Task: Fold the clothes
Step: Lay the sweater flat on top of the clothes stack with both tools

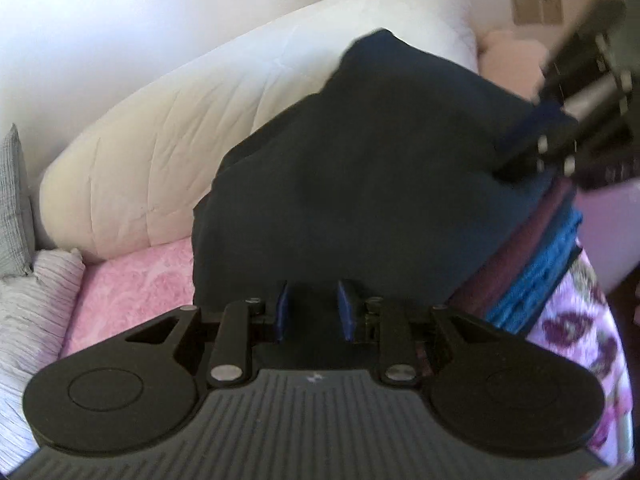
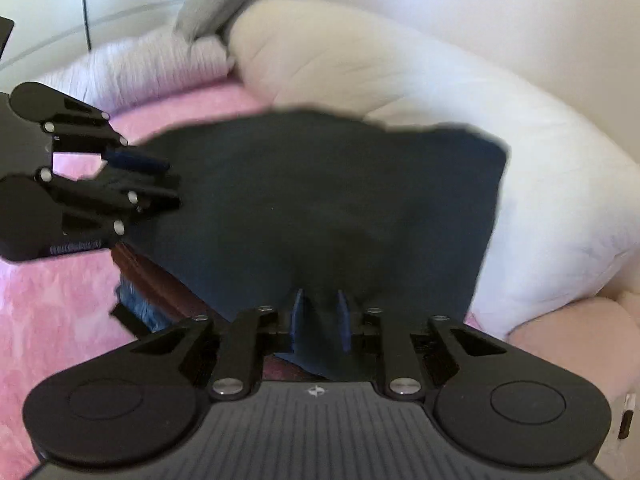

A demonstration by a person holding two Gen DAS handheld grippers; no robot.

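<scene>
On the pink bedspread (image 2: 48,300), against the large white duvet (image 1: 168,136), a folded dark navy garment (image 1: 360,168) lies on top of a stack of folded clothes. The left wrist view shows the stack's layers at their right edge: a maroon item (image 1: 516,256) directly under the navy garment and a blue knitted item (image 1: 536,280) below it; it also shows a floral-patterned cover (image 1: 580,344) at the right, a striped pale pillow (image 1: 36,304) at the left and wall sockets (image 1: 536,6) at the upper right, none of which the right wrist view resolves in the same detail. The right wrist view shows a grey pillow (image 2: 216,4) standing behind the duvet and the maroon and blue layers only as a narrow strip at the lower left of the stack. The left gripper (image 1: 314,312) has its blue pads set apart over the near edge of the navy garment, with dark cloth between them; whether the pads press the cloth cannot be told. The right gripper (image 2: 320,320) has its pads set narrowly with a fold of the navy garment rising between them, clenched on that cloth at the garment's near corner
</scene>
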